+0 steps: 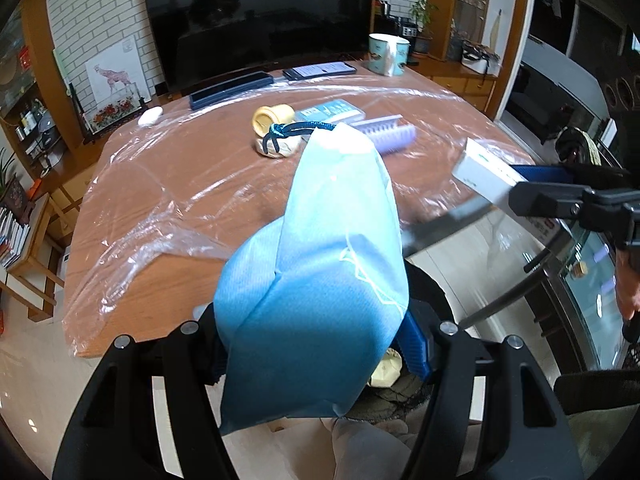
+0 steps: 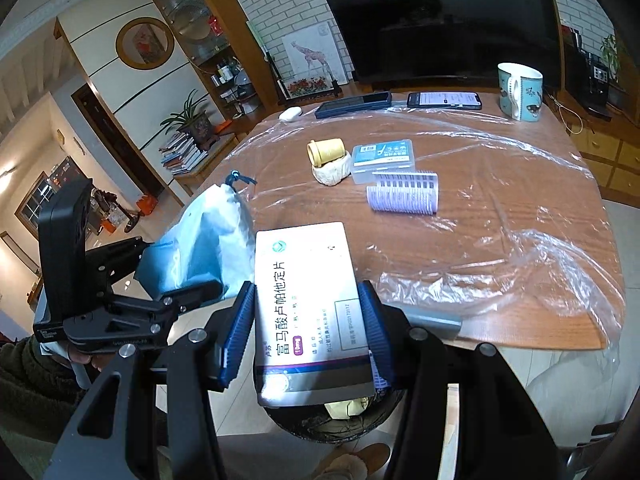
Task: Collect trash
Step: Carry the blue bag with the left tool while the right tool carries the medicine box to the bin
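Right gripper (image 2: 306,332) clamped across a white medicine box (image 2: 306,300), held over the dark waste bin (image 2: 340,420) below, likely ready to drop. Left gripper (image 1: 316,344) grips a blue drawstring pouch (image 1: 320,272) above the same bin (image 1: 384,400). Beyond, on the plastic-sheeted table (image 2: 500,240): purple hair roller (image 2: 404,197), clear plastic case (image 2: 382,159), yellow cap (image 2: 326,151), mug (image 2: 519,90), two phones. Nothing blocks either drop.
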